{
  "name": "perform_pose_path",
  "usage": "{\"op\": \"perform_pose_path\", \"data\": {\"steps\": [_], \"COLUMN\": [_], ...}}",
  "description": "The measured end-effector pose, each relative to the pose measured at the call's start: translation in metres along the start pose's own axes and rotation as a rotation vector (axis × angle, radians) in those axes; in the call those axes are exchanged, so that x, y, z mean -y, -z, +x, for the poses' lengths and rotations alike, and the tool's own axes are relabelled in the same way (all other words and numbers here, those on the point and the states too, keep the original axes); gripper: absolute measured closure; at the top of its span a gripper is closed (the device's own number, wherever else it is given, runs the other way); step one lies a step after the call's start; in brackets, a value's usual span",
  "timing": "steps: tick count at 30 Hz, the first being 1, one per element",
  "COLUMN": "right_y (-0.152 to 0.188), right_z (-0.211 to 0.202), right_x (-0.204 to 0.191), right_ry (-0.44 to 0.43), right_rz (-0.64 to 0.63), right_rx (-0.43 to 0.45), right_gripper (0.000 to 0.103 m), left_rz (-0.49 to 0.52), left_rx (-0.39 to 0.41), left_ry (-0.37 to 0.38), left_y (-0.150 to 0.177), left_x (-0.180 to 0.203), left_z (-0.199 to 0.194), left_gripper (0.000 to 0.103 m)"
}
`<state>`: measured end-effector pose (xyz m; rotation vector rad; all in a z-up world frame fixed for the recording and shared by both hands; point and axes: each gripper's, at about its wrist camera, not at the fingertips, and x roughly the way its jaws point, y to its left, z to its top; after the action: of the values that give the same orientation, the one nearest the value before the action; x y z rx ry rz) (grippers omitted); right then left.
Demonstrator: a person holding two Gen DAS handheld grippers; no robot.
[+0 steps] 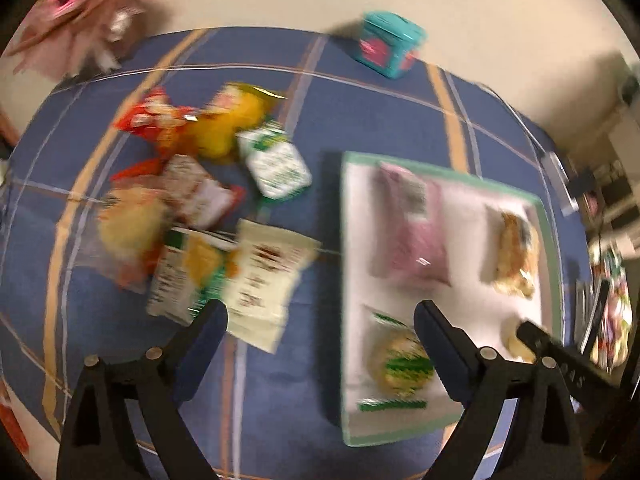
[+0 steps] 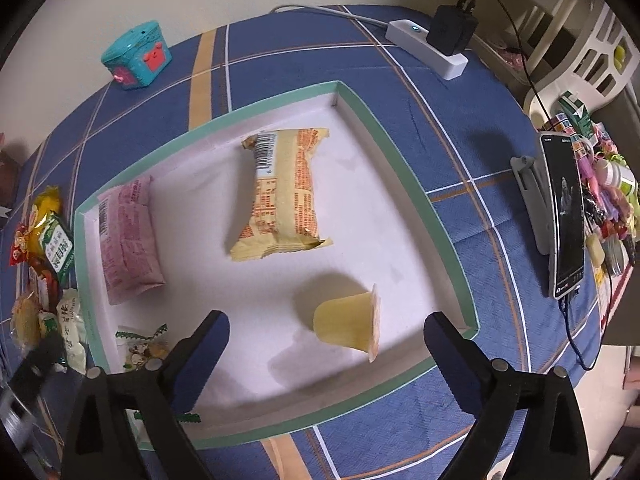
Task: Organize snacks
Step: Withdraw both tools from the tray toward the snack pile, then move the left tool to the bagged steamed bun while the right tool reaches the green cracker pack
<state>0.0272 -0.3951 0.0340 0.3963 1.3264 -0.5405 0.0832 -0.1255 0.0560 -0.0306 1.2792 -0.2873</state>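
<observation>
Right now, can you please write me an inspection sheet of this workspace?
Surface: table under blue plaid cloth.
Job's things: green-rimmed tray holds pink packet, yellow packet, jelly cup on its side, green-white candy; loose snack pile lies beside the tray.
Clutter: teal toy box, phone on stand.
Grippers: left tool open, empty; right tool open, empty above the cup.
Cables: white power strip with black charger, lead to phone.
Surroundings: wall, white shelf at right.
</observation>
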Motion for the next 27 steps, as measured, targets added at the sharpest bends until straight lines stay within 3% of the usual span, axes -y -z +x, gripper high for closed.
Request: {"op": "perform_pose_path", "data": {"steps": [8,10,12,17,21,27], "right_y": [0.012,0.014,0.018,0.024,0.026,0.034], "right_z": [-0.011,-0.016,-0.016,-0.024,-0.024,-0.027], "right_x": [-0.024,-0.035,-0.044,-0.072,-0.091,-0.126], "right_ry": [-0.012,-0.029,-0.042,-0.106,-0.156,-0.275], "right_rz": [-0.034,-0.054,-0.072,-0.12,-0.159,-0.208], "right_rx": [0.008,0.018,0.031,0.07,0.079,0.062], "right_gripper": [0.003,0.0,0.0,0.0,0.0,0.0], "left_rz": [-0.153,-0.202,-0.243,-0.33,-0.359,-0.311], "left_rx": [0.04,0.046,0.052,0.077,0.121,0.157], "left_ry": [-0.061,-0.074,-0.088,-0.108,-0.097,-0.077], "left_y": [-0.014,-0.015,-0.015,-0.014,-0.013,-0.018], "left_x": [-0.055,-0.074,-0.09,-0.124,-0.138,-0.141], "left_z": [-0.002,-0.005,-0.005,-0.009,-0.015,-0.018], "left_gripper": [0.008,0.007,0.0,0.0,0.0,0.0]}}
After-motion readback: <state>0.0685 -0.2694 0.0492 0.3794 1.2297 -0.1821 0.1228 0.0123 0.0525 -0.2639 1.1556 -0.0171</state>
